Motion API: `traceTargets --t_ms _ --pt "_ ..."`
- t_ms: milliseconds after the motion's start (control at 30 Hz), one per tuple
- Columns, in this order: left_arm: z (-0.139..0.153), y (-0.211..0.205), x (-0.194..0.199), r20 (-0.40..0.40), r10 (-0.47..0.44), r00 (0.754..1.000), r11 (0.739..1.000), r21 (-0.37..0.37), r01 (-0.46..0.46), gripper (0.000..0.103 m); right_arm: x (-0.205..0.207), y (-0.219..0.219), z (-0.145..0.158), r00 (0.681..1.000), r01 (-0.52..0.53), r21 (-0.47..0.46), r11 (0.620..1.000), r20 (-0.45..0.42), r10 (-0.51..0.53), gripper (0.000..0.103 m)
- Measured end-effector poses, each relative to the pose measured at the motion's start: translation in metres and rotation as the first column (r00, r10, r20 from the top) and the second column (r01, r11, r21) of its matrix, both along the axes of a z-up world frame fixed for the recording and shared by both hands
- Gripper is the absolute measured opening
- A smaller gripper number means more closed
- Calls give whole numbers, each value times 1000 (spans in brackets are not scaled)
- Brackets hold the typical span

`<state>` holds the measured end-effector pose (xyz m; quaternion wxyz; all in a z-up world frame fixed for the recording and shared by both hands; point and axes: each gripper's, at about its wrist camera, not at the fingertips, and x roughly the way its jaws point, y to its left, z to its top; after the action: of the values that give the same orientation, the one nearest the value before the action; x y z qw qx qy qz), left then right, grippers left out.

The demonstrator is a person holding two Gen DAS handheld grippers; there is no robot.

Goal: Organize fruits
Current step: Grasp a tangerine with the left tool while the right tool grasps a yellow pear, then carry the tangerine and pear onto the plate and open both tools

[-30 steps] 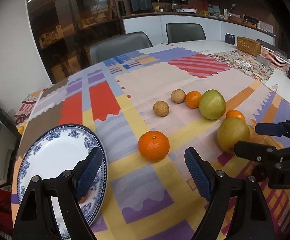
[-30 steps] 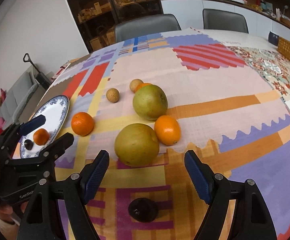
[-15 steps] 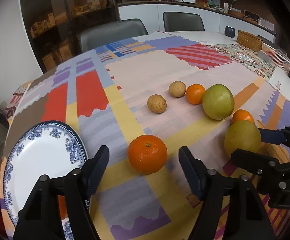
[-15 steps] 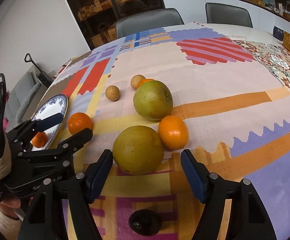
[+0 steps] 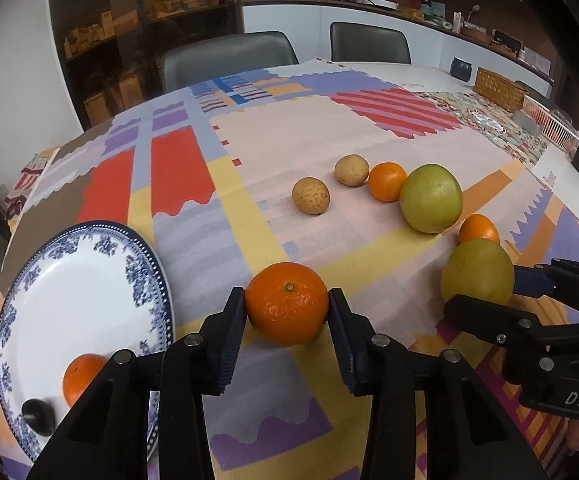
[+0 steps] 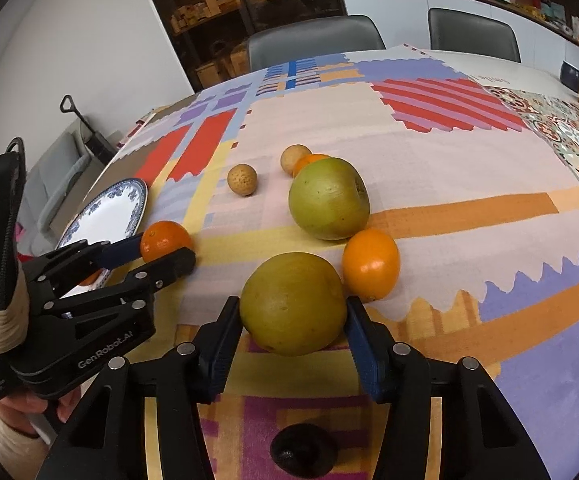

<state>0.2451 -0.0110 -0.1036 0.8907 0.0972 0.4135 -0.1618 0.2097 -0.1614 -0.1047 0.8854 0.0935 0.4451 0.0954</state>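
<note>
An orange (image 5: 287,308) lies on the patchwork tablecloth between the blue pads of my left gripper (image 5: 287,300). The jaws are closing and both pads touch its sides. A large yellow-green fruit (image 6: 293,304) sits between the pads of my right gripper (image 6: 293,308), which is also closing, with the pads against it. To the left stands a blue-and-white plate (image 5: 77,280) holding a small orange (image 5: 81,376) and a dark round thing (image 5: 37,416). The right wrist view shows the left gripper (image 6: 165,254) on its orange (image 6: 165,240).
Behind the held fruit lie another orange (image 6: 371,264), a big green fruit (image 6: 329,198), a third orange (image 5: 387,182) and two small tan fruits (image 5: 310,196) (image 5: 351,170). A dark round thing (image 6: 303,450) lies under the right gripper. Chairs stand at the table's far edge.
Both grippers have narrowed from wide open onto their fruit. The left one moved in around the orange, and the right one moved in around the yellow-green fruit.
</note>
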Motion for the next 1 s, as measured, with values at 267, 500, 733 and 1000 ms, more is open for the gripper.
traceTargets --t_ms 267,500,733,1000 --pt "16 8 -13 20 29 999 999 -31 -28 40 -6 4 11 999 -25 11 1000 30 25 52" --pt "37 20 -31 68 59 996 997 -61 -55 40 -14 11 28 996 -51 8 999 77 50 52" --pt "58 40 -50 115 107 988 991 -90 -96 40 -23 24 50 987 -87 0 996 136 86 52" --pt "75 76 -65 155 197 968 977 -108 -181 40 -22 54 75 969 -152 -5 988 198 150 52"
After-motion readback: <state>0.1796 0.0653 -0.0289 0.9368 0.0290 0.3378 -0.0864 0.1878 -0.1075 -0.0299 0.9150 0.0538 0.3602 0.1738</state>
